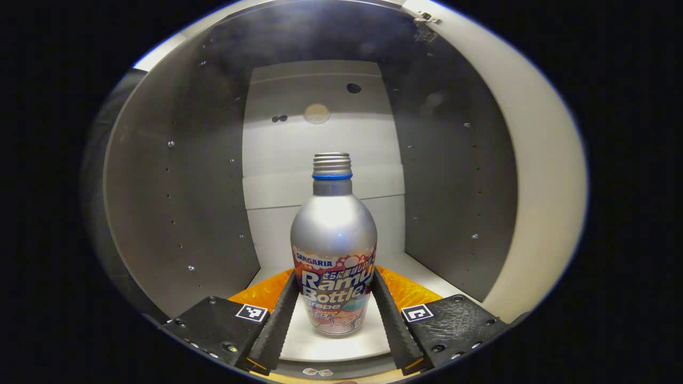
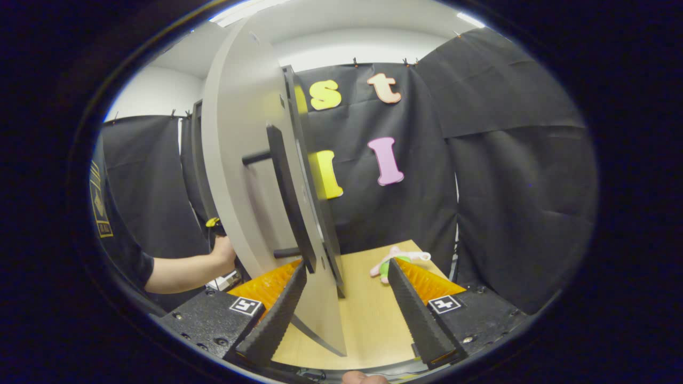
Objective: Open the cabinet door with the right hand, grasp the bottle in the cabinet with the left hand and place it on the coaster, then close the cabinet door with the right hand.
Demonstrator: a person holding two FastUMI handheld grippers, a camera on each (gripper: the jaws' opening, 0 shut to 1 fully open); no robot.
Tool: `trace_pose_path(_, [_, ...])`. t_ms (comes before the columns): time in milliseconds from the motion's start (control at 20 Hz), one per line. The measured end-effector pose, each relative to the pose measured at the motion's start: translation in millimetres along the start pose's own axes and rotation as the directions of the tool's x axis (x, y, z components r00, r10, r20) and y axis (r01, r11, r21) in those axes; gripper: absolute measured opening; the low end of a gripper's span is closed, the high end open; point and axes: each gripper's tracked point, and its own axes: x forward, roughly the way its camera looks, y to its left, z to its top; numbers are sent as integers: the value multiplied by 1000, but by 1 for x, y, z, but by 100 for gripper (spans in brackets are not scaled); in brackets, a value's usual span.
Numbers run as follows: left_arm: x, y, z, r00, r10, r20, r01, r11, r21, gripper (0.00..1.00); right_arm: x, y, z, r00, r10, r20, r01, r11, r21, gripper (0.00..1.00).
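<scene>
- Bottle [image 1: 333, 250] stands upright on the cabinet floor [image 1: 341, 344], near its front edge, in the left gripper view. It is silver metal with a threaded neck, a blue ring under the thread and a printed label around its lower half.
- Left claw [image 1: 334, 304] reaches into the cabinet with the bottle between its two fingers [image 1: 277, 325]. Both fingers lie right against the label's sides, but whether they press on it cannot be told.
- Cabinet [image 1: 181, 202] has grey side walls dotted with small holes and a pale back panel.
- Cabinet door [image 2: 240, 176] stands open, seen edge-on in the right gripper view, with a dark bar handle [image 2: 285, 197] on its face.
- Right claw [image 2: 347, 285] is spread apart, its fingers straddling the door's lower edge; one finger lies close to the handle's lower end.
- Table [image 2: 368, 320] is light wood; a small pink and green toy [image 2: 395, 261] lies near its far edge.
- Person's forearm and hand [image 2: 221, 253] reach in behind the door at the left.
</scene>
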Motion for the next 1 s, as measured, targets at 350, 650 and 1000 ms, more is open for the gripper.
trace_pose_path(350, [-66, 22, 9, 999, 9, 39, -7, 999, -41, 76, -21, 14, 5, 999, 0, 49, 0, 1000, 0, 99])
trace_pose_path(650, [-123, 45, -32, 998, 5, 60, 0, 997, -81, 66, -36, 5, -29, 993, -112, 21, 112, 993, 27, 99])
trace_pose_path(1000, [-197, 73, -64, 992, 119, 39, -115, 989, -97, 73, -41, 14, -45, 998, -59, -29, 57, 997, -44, 95])
